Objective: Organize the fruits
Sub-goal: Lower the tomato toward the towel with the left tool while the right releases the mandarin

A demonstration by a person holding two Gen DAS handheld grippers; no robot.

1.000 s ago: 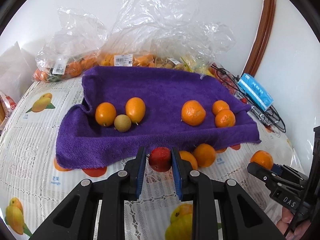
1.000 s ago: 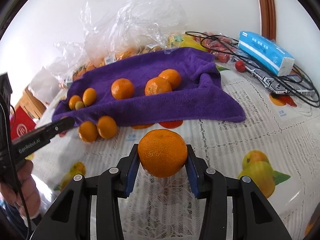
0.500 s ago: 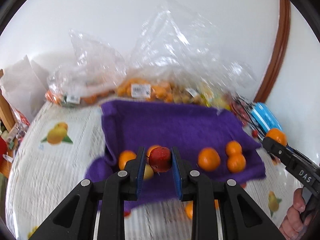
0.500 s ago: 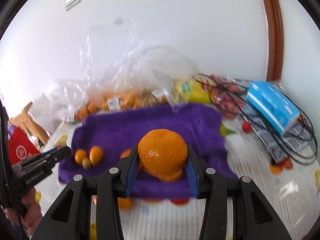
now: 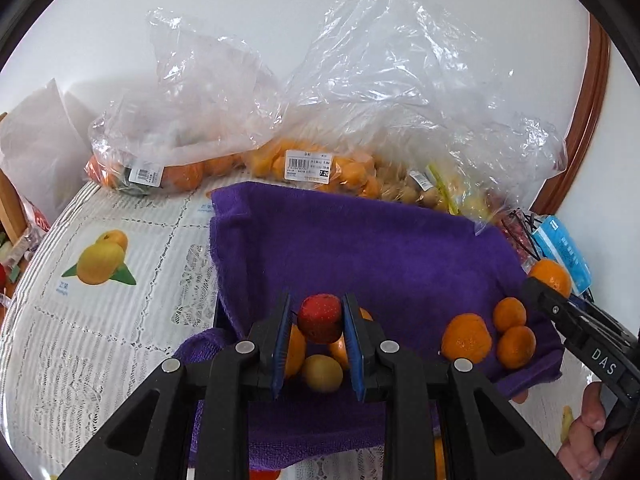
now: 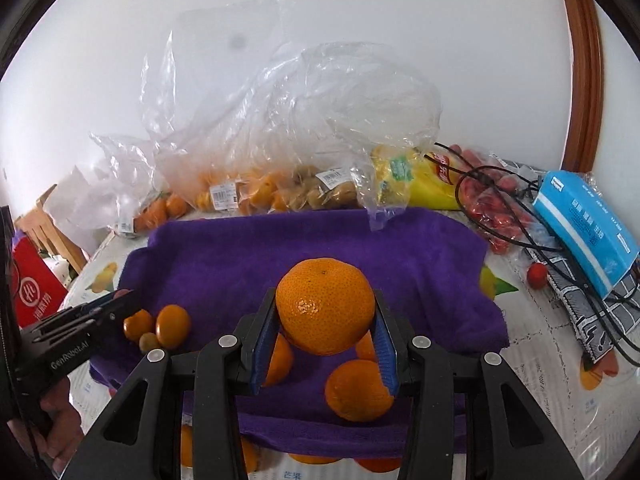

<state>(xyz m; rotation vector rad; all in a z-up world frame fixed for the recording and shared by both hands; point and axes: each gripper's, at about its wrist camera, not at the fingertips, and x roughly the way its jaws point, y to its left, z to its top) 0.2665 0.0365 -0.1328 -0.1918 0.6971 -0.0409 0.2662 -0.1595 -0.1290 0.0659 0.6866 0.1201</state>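
Note:
A small red fruit (image 5: 320, 319) is pinched between the blue pads of my left gripper (image 5: 317, 322), held above the left part of the purple towel (image 5: 360, 248). Under it lie two orange fruits and a small yellowish one (image 5: 322, 373). A big mandarin (image 6: 325, 306) fills my right gripper (image 6: 326, 312), which is shut on it over the towel's (image 6: 320, 240) right part. Three mandarins (image 5: 466, 339) rest on the towel below there. The right gripper (image 5: 549, 285) with its mandarin also shows in the left wrist view, and the left gripper's side (image 6: 80, 324) in the right wrist view.
Clear plastic bags of fruit (image 5: 304, 160) line the wall behind the towel. A blue tissue pack (image 6: 584, 228), black cables (image 6: 520, 216) and a loose red fruit (image 6: 537, 274) lie to the right. A red box (image 6: 32, 292) stands at the left. More mandarins (image 6: 240, 452) sit in front of the towel.
Both grippers have lifted off the tablecloth and moved forward over the purple towel, each still carrying its fruit. The towel and bags now look closer.

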